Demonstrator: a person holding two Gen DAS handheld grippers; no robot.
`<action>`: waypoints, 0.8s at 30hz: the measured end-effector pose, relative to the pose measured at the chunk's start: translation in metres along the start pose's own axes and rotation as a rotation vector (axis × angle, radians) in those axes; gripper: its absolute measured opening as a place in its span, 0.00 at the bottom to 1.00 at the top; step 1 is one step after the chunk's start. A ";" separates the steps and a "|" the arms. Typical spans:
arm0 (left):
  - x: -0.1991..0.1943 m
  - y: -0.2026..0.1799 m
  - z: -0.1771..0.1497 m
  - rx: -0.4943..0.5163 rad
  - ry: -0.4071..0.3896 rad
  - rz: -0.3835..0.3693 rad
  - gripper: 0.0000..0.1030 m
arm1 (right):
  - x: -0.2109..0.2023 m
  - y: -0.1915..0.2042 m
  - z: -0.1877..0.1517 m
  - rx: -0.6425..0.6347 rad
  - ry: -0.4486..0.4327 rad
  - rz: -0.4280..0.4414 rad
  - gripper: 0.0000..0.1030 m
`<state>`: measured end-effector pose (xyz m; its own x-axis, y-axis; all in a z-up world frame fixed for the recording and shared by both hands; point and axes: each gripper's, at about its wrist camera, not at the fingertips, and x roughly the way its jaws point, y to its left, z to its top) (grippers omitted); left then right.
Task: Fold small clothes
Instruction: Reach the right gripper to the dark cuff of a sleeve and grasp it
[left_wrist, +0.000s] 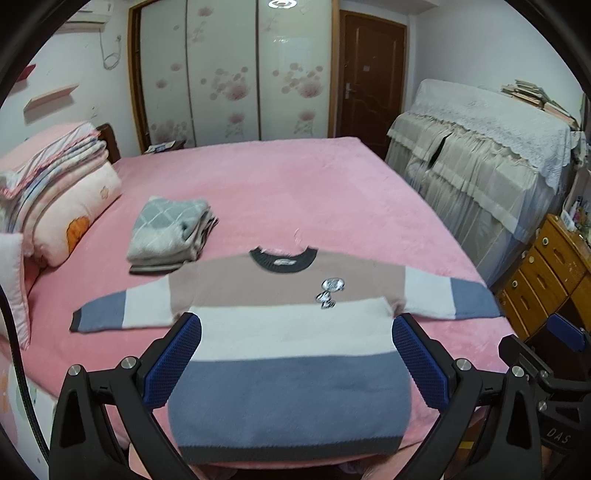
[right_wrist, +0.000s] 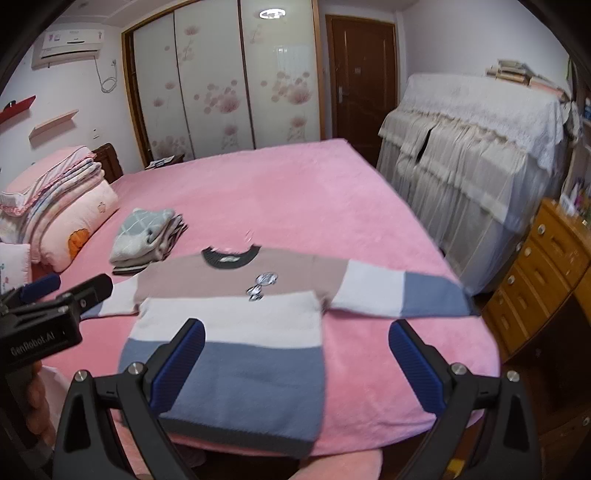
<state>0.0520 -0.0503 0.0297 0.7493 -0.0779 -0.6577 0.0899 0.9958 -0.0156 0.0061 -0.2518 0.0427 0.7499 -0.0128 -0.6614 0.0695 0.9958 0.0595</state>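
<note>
Striped knit sweater, pink/white/blue bands with dark collar (left_wrist: 291, 343), lies flat, sleeves spread, at near edge of pink bed (left_wrist: 295, 184). Left claw (left_wrist: 297, 358) and right claw (right_wrist: 295, 363) both spread wide, above hem, holding nothing. Folded grey clothes stack (left_wrist: 170, 232) beyond left sleeve.

I am holding both grippers level, side by side and apart. The left gripper (left_wrist: 297, 356) is gaping wide, its blue pads (left_wrist: 173, 363) touching nothing. The right gripper (right_wrist: 295, 363) is gaping just as wide, gripping nothing. A hand (right_wrist: 38, 410) is showing under the left one's body.
</note>
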 end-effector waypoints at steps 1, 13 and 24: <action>0.000 -0.004 0.003 0.007 -0.007 -0.004 1.00 | -0.002 -0.003 0.003 0.000 -0.014 -0.005 0.97; 0.035 -0.072 0.049 0.099 -0.060 -0.081 1.00 | 0.007 -0.072 0.029 0.060 -0.110 -0.133 0.97; 0.166 -0.188 0.043 0.227 -0.007 -0.152 1.00 | 0.067 -0.179 0.020 0.134 -0.039 -0.300 0.97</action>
<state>0.1874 -0.2524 -0.0445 0.7204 -0.2269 -0.6554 0.3459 0.9366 0.0559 0.0571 -0.4331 0.0027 0.7075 -0.3102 -0.6350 0.3753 0.9263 -0.0344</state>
